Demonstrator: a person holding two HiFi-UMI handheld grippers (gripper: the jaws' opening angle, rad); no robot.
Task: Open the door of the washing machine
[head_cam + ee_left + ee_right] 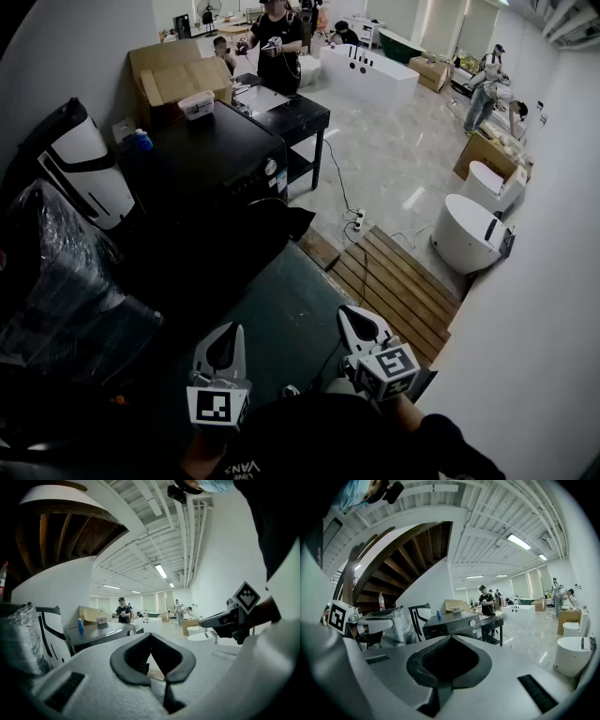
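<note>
Eyes on the washing machine (211,173): boxy, black, with a smooth flat top and a faint sheen, and a round silver knob (270,169) on the front panel. Stands up and left of centre in the head view. Front face in deep shadow, door outline too dark to read. Well apart from both tools.

In front of the machine, low in the head view, the left gripper (150,634): white grainy shell, matte black pads curving into a heart-shaped loop, tips pressed together, nothing pinched. Also in front of the machine, further right in the head view, the right gripper (450,638): same white shell, ribbed black pads, tips pressed together too, holding nothing. Square-marker cube on each.

On the machine's top, a small blue bottle (142,141) near the back left corner and a white rectangular container (197,103) at the back edge. Behind the machine, a brown cardboard box (183,75). Just right of the machine, a black table (298,117) with a glossy top. Farther back, a person in black (279,42), standing. Left of the machine, a curved white-and-black appliance (89,169) and a bulky shape in crinkled clear plastic wrap (56,272).

Between machine and grippers, dark green matte flooring (281,319). Right of the machine's front, a white power strip (357,222) on pale glossy tiles, then a slatted wooden platform (398,281). Farther right, a rounded white bathtub (469,234).
</note>
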